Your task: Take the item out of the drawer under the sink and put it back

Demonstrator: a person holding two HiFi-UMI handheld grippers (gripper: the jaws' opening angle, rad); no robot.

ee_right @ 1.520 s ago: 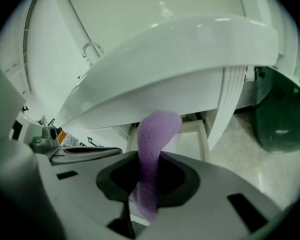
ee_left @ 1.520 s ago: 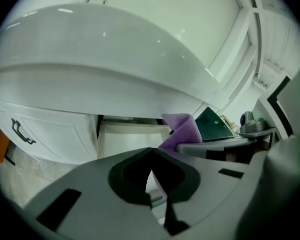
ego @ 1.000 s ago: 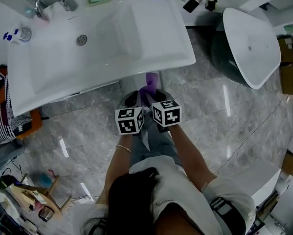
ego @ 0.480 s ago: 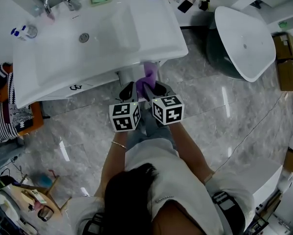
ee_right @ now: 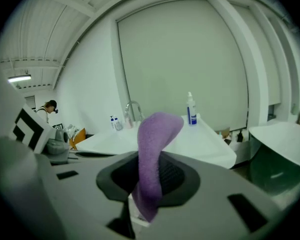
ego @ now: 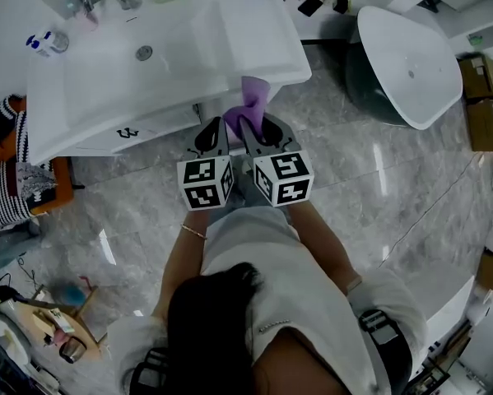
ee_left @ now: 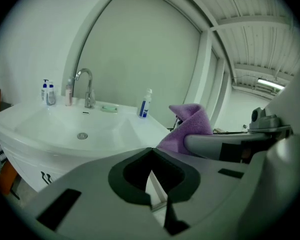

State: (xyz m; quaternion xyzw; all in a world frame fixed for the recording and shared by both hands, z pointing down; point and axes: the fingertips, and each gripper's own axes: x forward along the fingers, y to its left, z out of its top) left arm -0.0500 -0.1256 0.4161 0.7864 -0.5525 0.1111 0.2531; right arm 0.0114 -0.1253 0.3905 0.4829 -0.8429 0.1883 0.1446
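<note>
Right gripper [ee_right: 142,204] pinched purple cloth [ee_right: 153,144], cloth in front of sink [ego: 147,64], at rim level. Left gripper [ee_left: 157,199] pressed together, empty, also in front of sink. Removal from drawer judged done. Remaining: return cloth under sink, release.

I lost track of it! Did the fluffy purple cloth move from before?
Yes. The fluffy purple cloth, pinched in the right gripper, went up: it was under the white sink rim, and now its top pokes above it.
</note>
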